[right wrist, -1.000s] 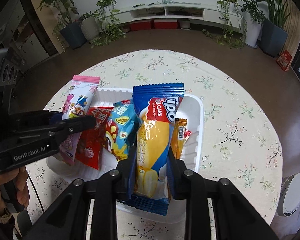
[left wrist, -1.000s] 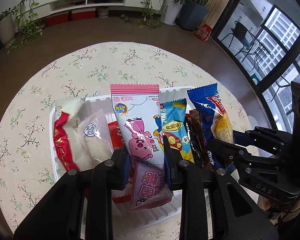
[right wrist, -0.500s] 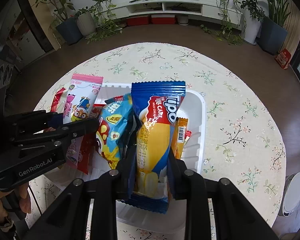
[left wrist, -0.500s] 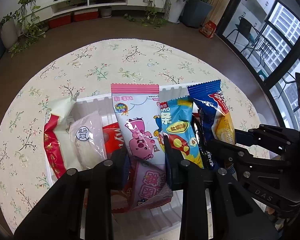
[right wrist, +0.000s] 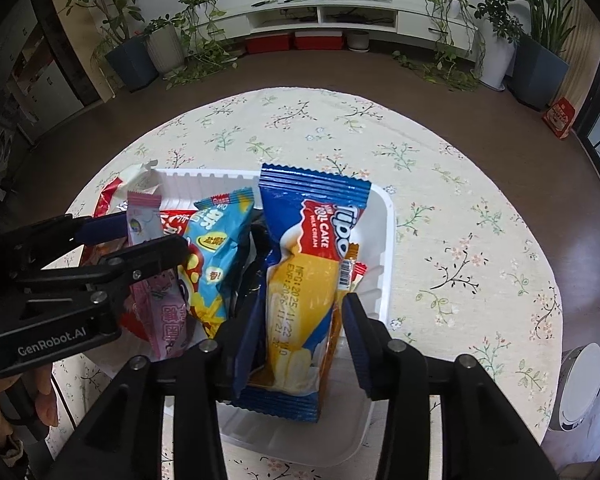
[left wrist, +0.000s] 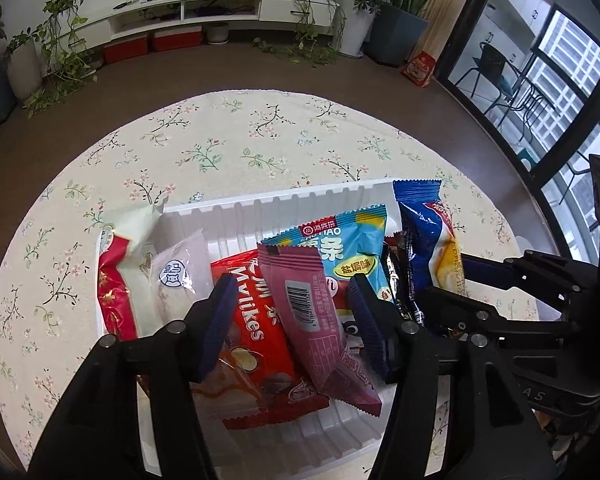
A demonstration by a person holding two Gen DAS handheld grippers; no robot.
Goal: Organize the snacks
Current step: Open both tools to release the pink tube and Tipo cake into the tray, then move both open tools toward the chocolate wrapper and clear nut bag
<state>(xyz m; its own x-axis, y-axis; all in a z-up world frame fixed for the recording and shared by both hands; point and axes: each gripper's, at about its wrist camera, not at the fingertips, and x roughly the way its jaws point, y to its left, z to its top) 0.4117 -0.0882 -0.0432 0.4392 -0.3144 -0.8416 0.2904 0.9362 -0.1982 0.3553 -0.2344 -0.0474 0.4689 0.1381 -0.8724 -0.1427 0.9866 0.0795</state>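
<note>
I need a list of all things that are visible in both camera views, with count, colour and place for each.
tray: 1, white ribbed plastic, on the table
table: 1, round, cream floral cloth
Tipo cake packet: 1, blue and yellow, in the tray between the right gripper's opening jaws
pink packet: 1, barcode side up, in the tray between the left gripper's opening jaws
red Mylikes packet: 1, under the pink packet
light blue packet: 1, tray middle
red-and-white packet: 1, tray's left end
clear packet: 1, whitish, beside it
potted plants: several, green, along the far wall
left gripper: black, blue pads
right gripper: black, blue pads
</note>
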